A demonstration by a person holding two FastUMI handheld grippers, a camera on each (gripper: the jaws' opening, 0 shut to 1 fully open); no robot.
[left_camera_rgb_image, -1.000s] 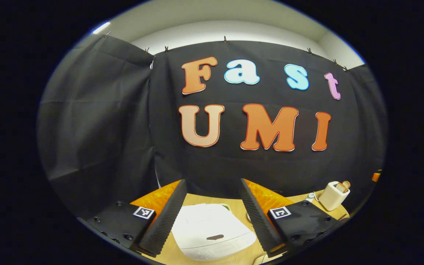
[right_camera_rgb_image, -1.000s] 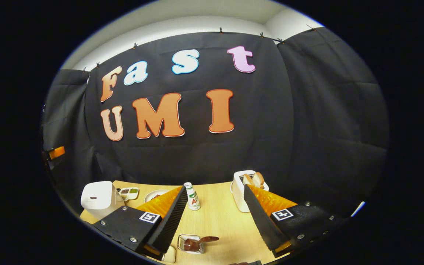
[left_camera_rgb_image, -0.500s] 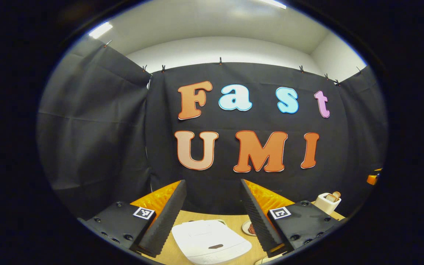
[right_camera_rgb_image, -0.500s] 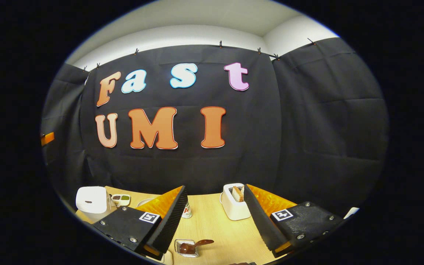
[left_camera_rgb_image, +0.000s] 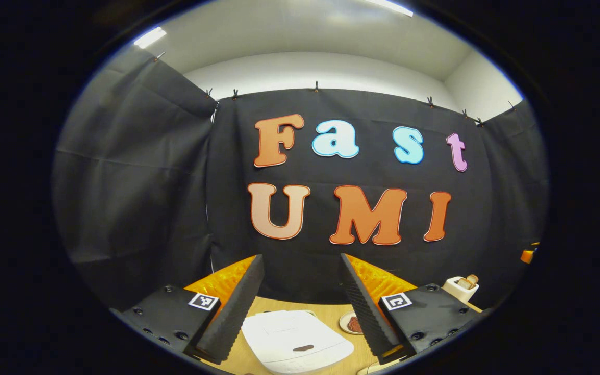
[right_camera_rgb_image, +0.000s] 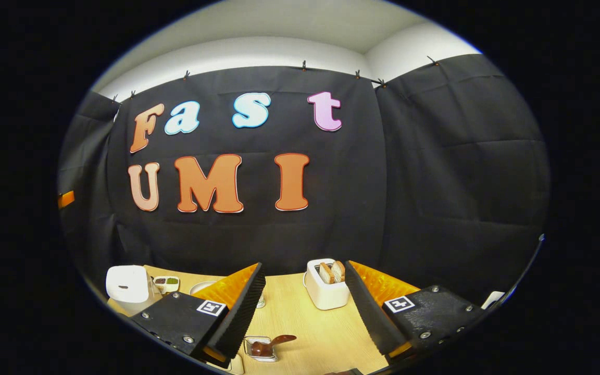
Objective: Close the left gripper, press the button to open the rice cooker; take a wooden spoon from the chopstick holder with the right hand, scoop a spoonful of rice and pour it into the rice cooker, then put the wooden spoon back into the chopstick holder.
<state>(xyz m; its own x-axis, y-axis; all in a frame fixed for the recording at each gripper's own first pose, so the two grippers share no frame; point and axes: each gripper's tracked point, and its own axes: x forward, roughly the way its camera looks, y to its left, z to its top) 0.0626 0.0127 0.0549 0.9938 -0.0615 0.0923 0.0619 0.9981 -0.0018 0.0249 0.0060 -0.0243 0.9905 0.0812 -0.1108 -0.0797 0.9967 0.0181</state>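
both grippers held level and spread, nothing gripped

in the left gripper view your left gripper [left_camera_rgb_image: 300,307] points almost level at the back cloth, high over the table [left_camera_rgb_image: 326,310], so the tabletop is just a thin strip at the bottom of the frame. its two fingers stand wide apart and hold nothing. one white rice cooker [left_camera_rgb_image: 297,347] sits at bottom centre, between the fingers and below them, lid down, with its dark button [left_camera_rgb_image: 303,347] facing you. one small plate [left_camera_rgb_image: 351,323] with something brown on it lies just right of the cooker, partly behind the right finger. one toaster [left_camera_rgb_image: 461,287] with bread in it stands at the lower right.

in the right gripper view your right gripper [right_camera_rgb_image: 304,307] is held the same way, near level and well above the table. its fingers are spread wide with nothing between them. one clear container [right_camera_rgb_image: 259,348] with a wooden spoon [right_camera_rgb_image: 271,345] lying in it sits at bottom centre, the handle pointing right. you can see one toaster [right_camera_rgb_image: 327,285] holding two slices, up between the fingers. the rice cooker [right_camera_rgb_image: 127,285] stands at the lower left, with one small divided dish [right_camera_rgb_image: 166,283] just right of it. you can count one spoon here; i cannot make out a chopstick holder.
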